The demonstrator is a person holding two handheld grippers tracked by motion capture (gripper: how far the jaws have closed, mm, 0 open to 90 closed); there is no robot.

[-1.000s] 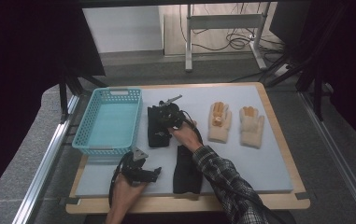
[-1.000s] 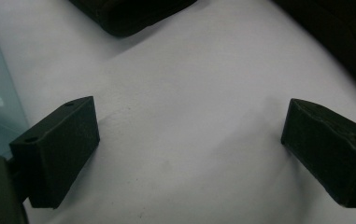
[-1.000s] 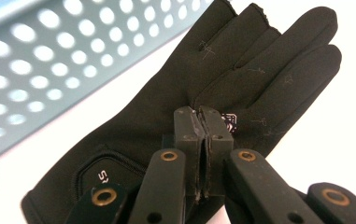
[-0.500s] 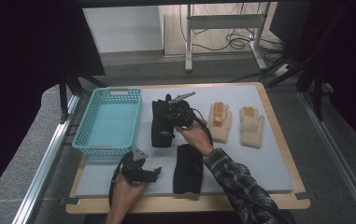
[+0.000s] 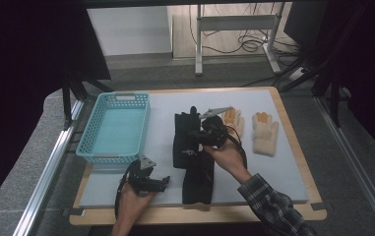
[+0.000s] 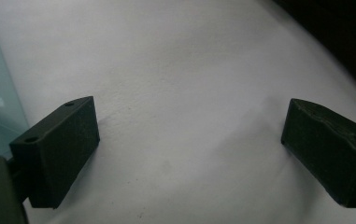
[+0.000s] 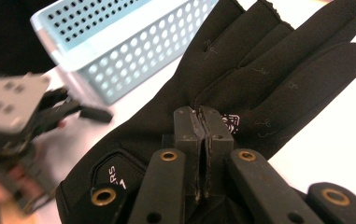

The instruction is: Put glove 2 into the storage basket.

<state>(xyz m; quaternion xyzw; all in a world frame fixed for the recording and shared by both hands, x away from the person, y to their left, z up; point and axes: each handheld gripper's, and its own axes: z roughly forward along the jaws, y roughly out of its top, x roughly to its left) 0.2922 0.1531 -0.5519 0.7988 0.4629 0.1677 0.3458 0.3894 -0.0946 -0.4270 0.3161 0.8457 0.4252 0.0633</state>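
Note:
A black glove hangs at the middle of the mat with my right gripper shut on its palm. In the right gripper view the shut jaws pinch the glove, whose fingers point up and away. A second black glove lies flat just in front of it. My left gripper rests low at the front left. It stands open over bare white mat with nothing between its jaws.
A teal perforated basket stands at the left of the mat, seen close behind the held glove. Two cream gloves with orange fingertips lie at the right. The mat rests on a wooden board.
My right gripper has drifted right and a little nearer, carrying the black glove with it. The left gripper has stayed put.

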